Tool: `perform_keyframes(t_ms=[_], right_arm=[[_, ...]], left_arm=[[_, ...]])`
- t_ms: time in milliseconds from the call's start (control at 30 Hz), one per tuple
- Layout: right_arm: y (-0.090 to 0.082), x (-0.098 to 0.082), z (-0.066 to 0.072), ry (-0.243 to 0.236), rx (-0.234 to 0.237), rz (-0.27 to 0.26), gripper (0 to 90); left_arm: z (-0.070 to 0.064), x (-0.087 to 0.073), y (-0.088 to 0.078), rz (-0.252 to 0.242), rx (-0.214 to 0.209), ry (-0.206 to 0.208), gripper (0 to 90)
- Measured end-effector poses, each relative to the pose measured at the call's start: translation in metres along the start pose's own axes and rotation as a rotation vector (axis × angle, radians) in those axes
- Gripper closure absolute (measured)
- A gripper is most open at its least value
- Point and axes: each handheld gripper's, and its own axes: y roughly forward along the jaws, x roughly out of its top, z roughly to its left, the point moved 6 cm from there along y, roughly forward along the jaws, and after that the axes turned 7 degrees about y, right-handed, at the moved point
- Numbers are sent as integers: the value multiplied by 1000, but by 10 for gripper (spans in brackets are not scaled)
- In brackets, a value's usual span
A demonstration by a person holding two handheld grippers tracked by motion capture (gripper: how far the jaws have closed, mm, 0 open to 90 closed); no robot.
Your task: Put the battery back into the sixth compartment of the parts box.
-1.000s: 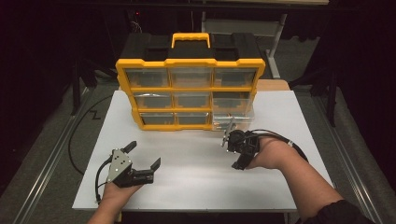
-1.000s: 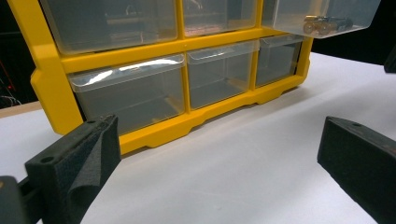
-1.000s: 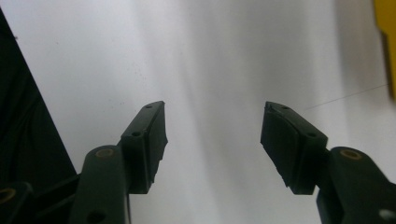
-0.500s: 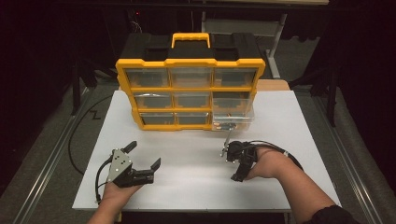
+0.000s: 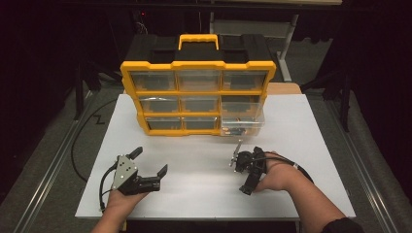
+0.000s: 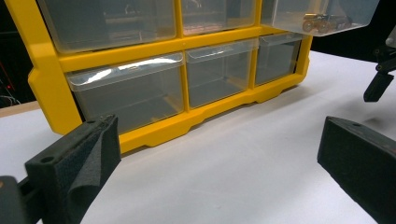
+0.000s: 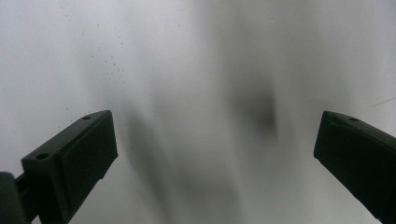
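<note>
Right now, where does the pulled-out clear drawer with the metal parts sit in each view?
High view: the pulled-out drawer juts from the right end of the yellow organizer, middle row, right of centre in the picture.
Left gripper view: top right corner, overhanging the bottom-right compartment.
Right gripper view: this camera looks down at the white table.
Shared landmark: the white table, seen in all three views.

My left gripper [image 5: 149, 162]: black body, grey three-cornered plate dotted with screws, black cable looping behind. My right gripper [image 5: 245, 175]: black too, cable trailing along the wrist, dark sleeve [image 5: 342, 226]. Blocky foam-textured pads [image 7: 74, 154] with small holes.
</note>
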Motion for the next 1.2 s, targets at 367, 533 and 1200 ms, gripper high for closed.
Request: perform_keyframes(t_ms=[367,533,1200], right_arm=[[-13,-2,-3,60,-34,-151,8],[-17,-7,-10,115,-47,-265,8],[-8,-24,-8,304,-51,-659,8]], left_arm=[[0,-1,1,4,0,3,4],[0,-1,2,7,1,5,4],[-1,-2,3,15,2,11,4]])
